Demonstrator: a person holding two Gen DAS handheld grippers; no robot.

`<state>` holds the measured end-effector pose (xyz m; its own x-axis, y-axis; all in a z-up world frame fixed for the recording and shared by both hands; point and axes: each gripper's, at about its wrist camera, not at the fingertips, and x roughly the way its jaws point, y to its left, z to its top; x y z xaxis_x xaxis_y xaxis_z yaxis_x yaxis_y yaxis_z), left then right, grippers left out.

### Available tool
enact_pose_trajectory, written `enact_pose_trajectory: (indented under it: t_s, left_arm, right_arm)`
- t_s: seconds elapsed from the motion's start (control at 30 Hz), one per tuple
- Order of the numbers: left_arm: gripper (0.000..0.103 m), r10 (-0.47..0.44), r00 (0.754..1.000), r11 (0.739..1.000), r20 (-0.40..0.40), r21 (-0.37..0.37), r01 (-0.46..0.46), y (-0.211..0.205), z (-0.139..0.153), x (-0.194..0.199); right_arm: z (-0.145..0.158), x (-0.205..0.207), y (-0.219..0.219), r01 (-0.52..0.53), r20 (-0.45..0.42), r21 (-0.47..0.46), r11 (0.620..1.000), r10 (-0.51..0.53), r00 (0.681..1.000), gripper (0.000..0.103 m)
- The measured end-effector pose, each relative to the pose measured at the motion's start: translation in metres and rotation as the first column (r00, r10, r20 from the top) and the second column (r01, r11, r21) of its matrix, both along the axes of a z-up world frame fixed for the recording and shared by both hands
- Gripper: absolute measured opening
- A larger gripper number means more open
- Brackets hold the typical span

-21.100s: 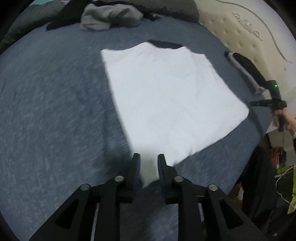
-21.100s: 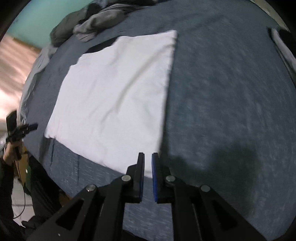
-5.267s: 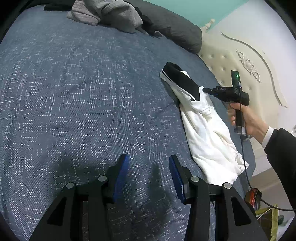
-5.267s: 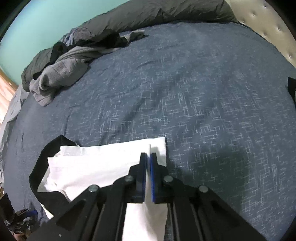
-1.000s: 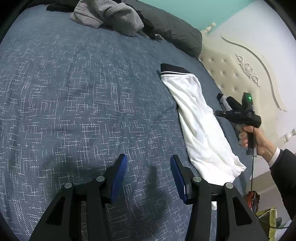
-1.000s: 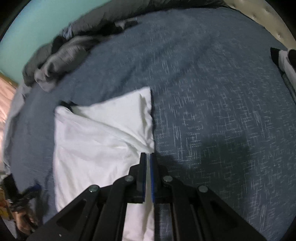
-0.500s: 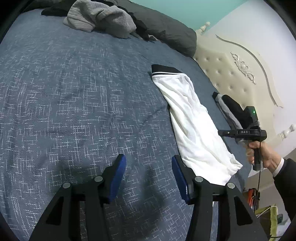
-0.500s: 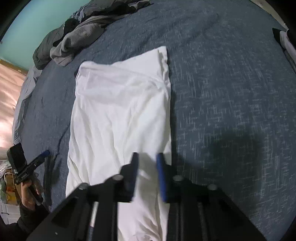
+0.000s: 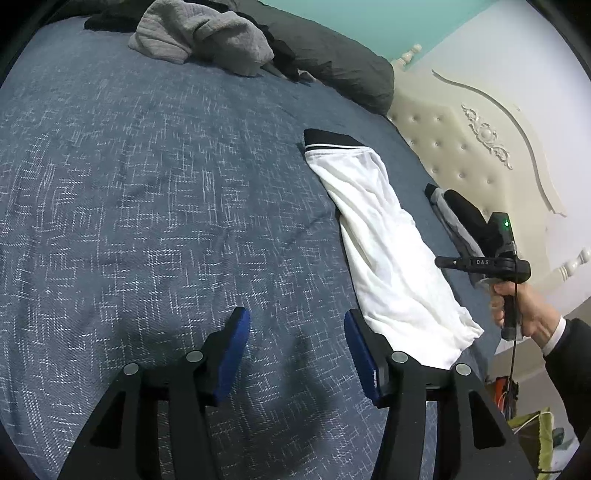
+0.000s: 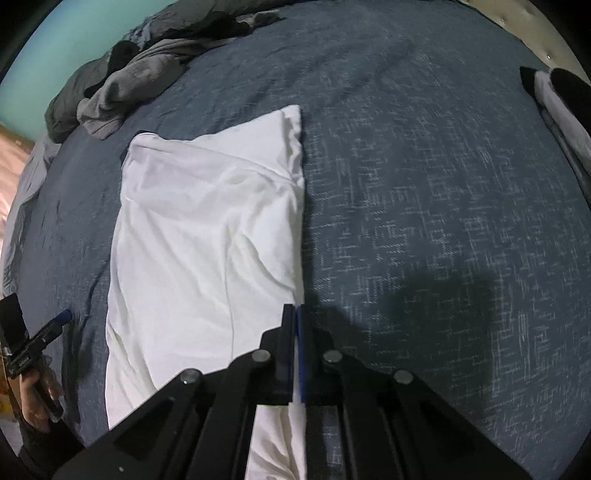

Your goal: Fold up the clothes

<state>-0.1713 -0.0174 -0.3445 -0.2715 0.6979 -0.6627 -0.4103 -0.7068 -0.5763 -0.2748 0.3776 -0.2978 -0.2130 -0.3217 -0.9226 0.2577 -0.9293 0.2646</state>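
White garment (image 10: 207, 236) folded into a long narrow strip, flat on the blue-grey woven bedspread (image 9: 147, 206), near the bed's edge; black band with a thin white stripe at its far end (image 9: 332, 140). Right gripper (image 10: 295, 321) above the strip's near right edge, fingers pressed together; whether cloth is pinched between them cannot be told. Left gripper (image 9: 295, 332) over bare bedspread just beside the strip, fingers spread wide, holding nothing. Cream tufted headboard (image 9: 461, 147) with carved scrollwork beyond the strip, teal wall behind. Left wrist view only: black band on the strip, headboard carving, right hand (image 9: 524, 306) on the handle with a green light lit, dark sleeve with white cuff. Right wrist view only: full width of the strip with its creases, left hand (image 10: 37, 395) gripping its handle at the bed's edge. Heap of grey clothing (image 9: 199, 33) and dark pillow (image 9: 332, 55) at the far side. Black-and-grey folded item (image 9: 458, 218) by the headboard, partly hidden behind the right gripper's body.
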Motion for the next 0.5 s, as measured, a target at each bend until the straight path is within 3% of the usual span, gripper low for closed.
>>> enact_pose_trajectory:
  t_s: [0.13, 0.27, 0.43, 0.5]
  left_arm:
    - [0.058, 0.004, 1.0, 1.0, -0.002, 0.005, -0.004, -0.001, 0.001, -0.001]
    - [0.058, -0.002, 1.0, 1.0, -0.008, 0.007, 0.002, 0.002, 0.004, 0.001]
    - [0.058, -0.011, 1.0, 1.0, -0.014, 0.006, 0.011, 0.005, 0.007, 0.005]
    - [0.059, -0.009, 1.0, 1.0, -0.016, 0.004, 0.009, 0.004, 0.008, 0.005]
  right_arm:
    - [0.008, 0.007, 0.011, 0.007, 0.05, -0.074, 0.997, -0.003, 0.999, 0.004]
    - [0.012, 0.027, 0.001, -0.082, 0.086, -0.041, 0.996, 0.085, 0.993, 0.02]
    - [0.005, 0.046, -0.003, -0.141, 0.116, -0.005, 0.99, 0.14, 0.983, 0.02]
    - [0.004, 0.045, 0.001, -0.132, 0.104, 0.004, 0.991, 0.131, 0.986, 0.004]
